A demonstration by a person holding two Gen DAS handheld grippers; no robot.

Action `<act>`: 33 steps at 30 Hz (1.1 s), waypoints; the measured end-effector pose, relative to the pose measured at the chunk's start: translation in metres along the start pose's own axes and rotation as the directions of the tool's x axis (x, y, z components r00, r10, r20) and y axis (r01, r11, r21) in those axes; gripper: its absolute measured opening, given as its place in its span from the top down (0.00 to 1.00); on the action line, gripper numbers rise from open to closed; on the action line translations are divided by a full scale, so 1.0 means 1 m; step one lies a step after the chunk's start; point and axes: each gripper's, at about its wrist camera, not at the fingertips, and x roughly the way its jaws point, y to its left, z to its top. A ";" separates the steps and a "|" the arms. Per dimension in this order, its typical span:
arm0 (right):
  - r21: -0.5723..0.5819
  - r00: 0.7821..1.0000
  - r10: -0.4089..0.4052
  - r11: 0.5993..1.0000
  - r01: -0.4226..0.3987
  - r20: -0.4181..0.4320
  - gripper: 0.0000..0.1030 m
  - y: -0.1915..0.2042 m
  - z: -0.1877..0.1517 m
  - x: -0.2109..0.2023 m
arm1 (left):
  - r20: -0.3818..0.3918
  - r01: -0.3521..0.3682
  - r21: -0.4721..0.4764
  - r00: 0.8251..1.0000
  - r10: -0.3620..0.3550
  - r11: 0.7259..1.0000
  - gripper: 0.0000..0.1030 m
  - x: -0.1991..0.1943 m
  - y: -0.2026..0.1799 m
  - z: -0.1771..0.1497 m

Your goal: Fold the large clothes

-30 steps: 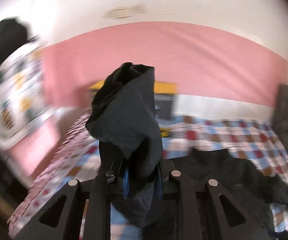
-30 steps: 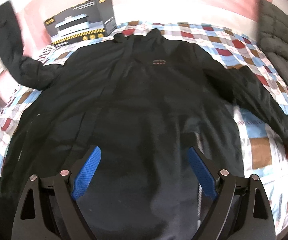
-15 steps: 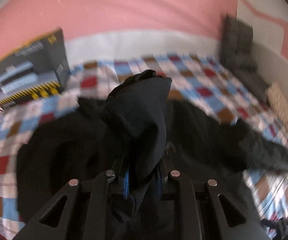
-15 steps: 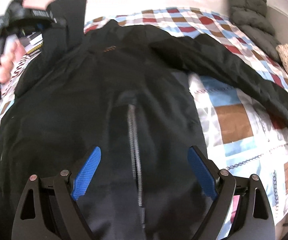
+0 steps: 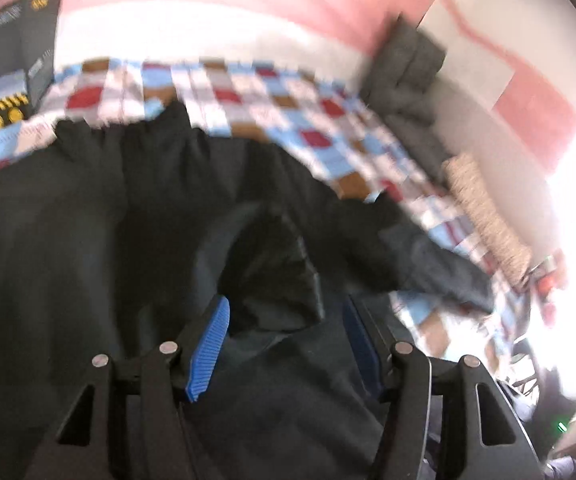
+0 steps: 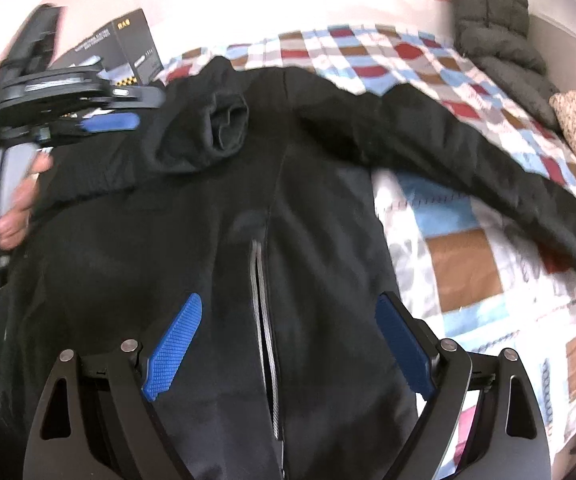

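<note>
Since the bed [image 6: 464, 264] gives us room, the jacket [image 6: 316, 240] lies front up across its middle, one sleeve [image 6: 223, 124] folded over the chest, the other [image 6: 488, 176] spread toward the right edge. Our left gripper [image 5: 283, 332] and right gripper [image 6: 288, 340] hover above it, fingers apart, gripping nothing.

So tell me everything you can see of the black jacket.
The black jacket lies front up on the checkered bedspread, collar toward the wall. It looks like matte, lightly padded fabric. Its silver zipper is partly open at the lower end. One sleeve stretches out flat over the bedspread; the other sleeve's cuff is folded onto the chest. Both the left gripper and right gripper hover open above it.
</note>
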 end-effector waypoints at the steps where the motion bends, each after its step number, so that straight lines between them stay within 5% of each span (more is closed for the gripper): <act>1: -0.004 1.000 0.000 1.000 0.000 0.008 0.13 0.001 0.004 0.000 | 0.033 -0.011 0.000 0.999 0.010 1.000 0.41 -0.017 0.005 0.000; 4: -0.004 1.000 0.015 1.000 -0.014 0.027 0.14 0.009 0.021 0.001 | 0.119 -0.128 -0.027 0.984 0.130 0.991 0.41 -0.060 0.034 0.001; 6: 0.000 0.998 0.051 0.999 -0.051 0.029 0.18 0.018 0.037 0.007 | 0.160 -0.276 -0.062 0.946 0.282 0.959 0.41 -0.081 0.065 0.001; 7: -0.009 0.997 0.066 0.998 -0.065 0.039 0.22 0.025 0.047 0.010 | 0.156 -0.337 -0.088 0.925 0.347 0.937 0.42 -0.088 0.082 0.001; 9: -0.039 0.995 0.082 0.996 -0.080 0.062 0.48 0.041 0.066 0.016 | 0.134 -0.393 -0.159 0.900 0.414 0.906 0.53 -0.100 0.122 0.000; 13: -0.086 0.983 0.142 0.987 -0.132 0.113 0.59 0.073 0.109 0.035 | 0.072 -0.481 -0.241 0.857 0.510 0.843 0.62 -0.098 0.179 -0.008; 16: -0.115 0.981 0.158 0.983 -0.145 0.115 0.63 0.090 0.138 0.069 | 0.021 -0.499 -0.280 0.851 0.524 0.820 0.65 -0.082 0.206 -0.023; 21: -0.008 0.993 0.094 0.996 -0.094 -0.071 0.71 0.062 0.129 0.155 | 0.018 -0.512 -0.258 0.845 0.534 0.819 0.67 -0.059 0.225 -0.052; 25: 0.055 0.988 0.149 0.988 -0.147 -0.050 0.73 0.040 0.118 0.160 | 0.055 -0.503 -0.253 0.845 0.532 0.826 0.67 -0.052 0.228 -0.060; 33: -0.037 0.997 0.054 0.998 -0.056 -0.056 0.72 0.054 0.121 0.115 | 0.029 -0.540 -0.253 0.825 0.565 0.803 0.68 -0.088 0.204 -0.064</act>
